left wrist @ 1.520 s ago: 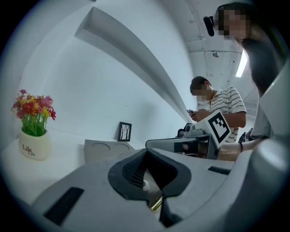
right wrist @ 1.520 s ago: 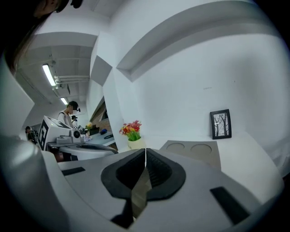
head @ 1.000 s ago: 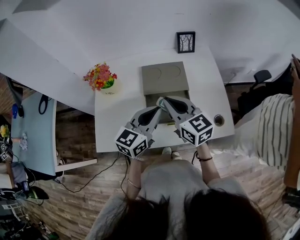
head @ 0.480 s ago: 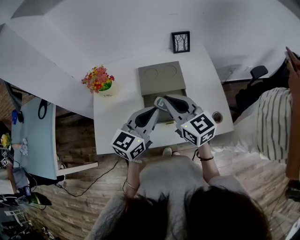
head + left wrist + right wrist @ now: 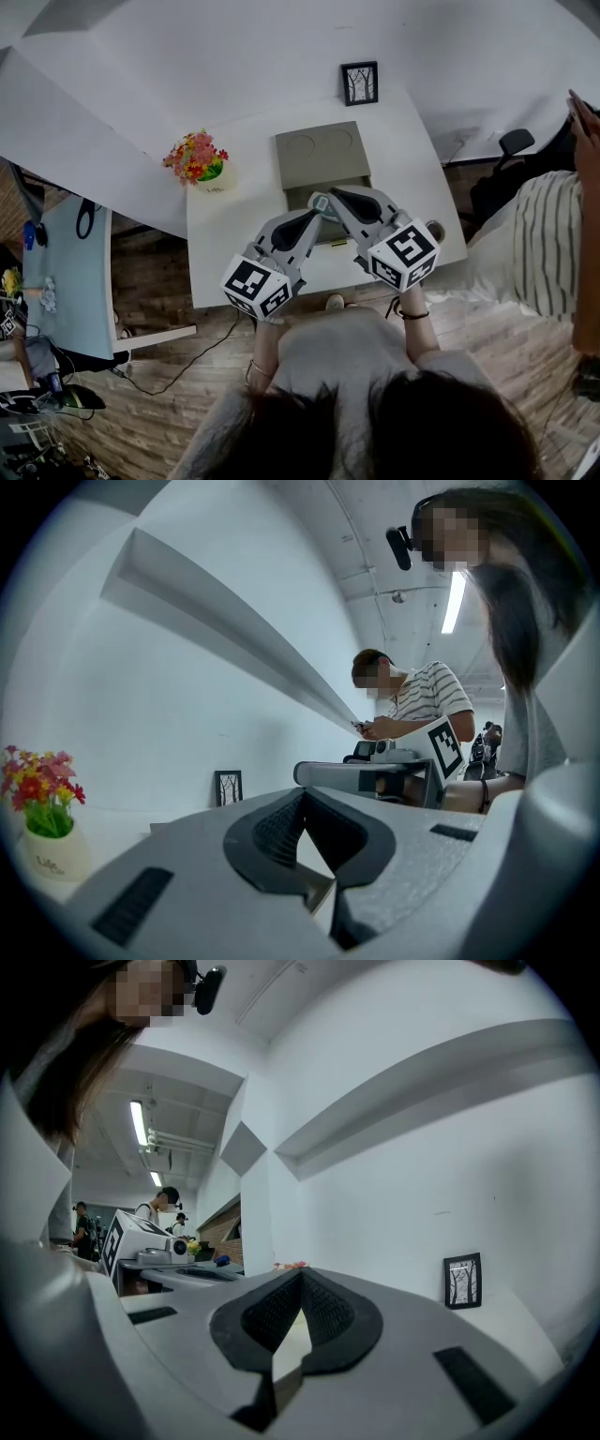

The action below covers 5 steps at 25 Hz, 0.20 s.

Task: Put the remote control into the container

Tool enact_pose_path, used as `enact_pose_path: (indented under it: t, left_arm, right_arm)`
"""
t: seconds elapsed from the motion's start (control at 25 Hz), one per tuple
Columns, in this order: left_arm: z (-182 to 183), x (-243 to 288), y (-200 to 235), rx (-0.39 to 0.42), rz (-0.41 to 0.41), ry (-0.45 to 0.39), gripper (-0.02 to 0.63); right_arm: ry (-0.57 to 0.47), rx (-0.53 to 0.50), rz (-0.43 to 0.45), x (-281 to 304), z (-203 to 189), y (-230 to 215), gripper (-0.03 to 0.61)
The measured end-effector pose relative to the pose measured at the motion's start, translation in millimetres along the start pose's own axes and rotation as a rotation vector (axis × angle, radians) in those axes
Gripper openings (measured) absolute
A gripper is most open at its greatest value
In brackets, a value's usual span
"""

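My left gripper [image 5: 315, 217] and right gripper [image 5: 325, 200] are both closed and empty, tips close together at frame centre, over the grey container [image 5: 323, 155] on the white table [image 5: 225, 244]. I cannot make out the remote control.

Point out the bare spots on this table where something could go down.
Bare tabletop: between flower pot and left gripper; also right of the container, below the picture frame. Crowded: front centre, where the right gripper joins it at the container.
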State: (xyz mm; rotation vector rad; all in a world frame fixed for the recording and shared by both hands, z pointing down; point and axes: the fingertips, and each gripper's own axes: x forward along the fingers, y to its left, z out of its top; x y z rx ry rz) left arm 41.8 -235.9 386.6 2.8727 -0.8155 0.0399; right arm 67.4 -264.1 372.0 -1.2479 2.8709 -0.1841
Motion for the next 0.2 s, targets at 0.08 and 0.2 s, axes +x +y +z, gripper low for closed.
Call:
enact_pose_path:
  t: [0.08,0.2]
  left_arm:
    - [-0.1,0.1,-0.6,0.0,-0.003,0.001,0.003]
    - [-0.9,0.7,-1.2,-0.001,-0.006,0.002,0.003]
  right_arm:
    - [0.007,-0.01,0.001,-0.1,-0.7,1.0,-0.002]
    - [0.016,-0.023,0.003,-0.4,-1.8,2.1,-0.002]
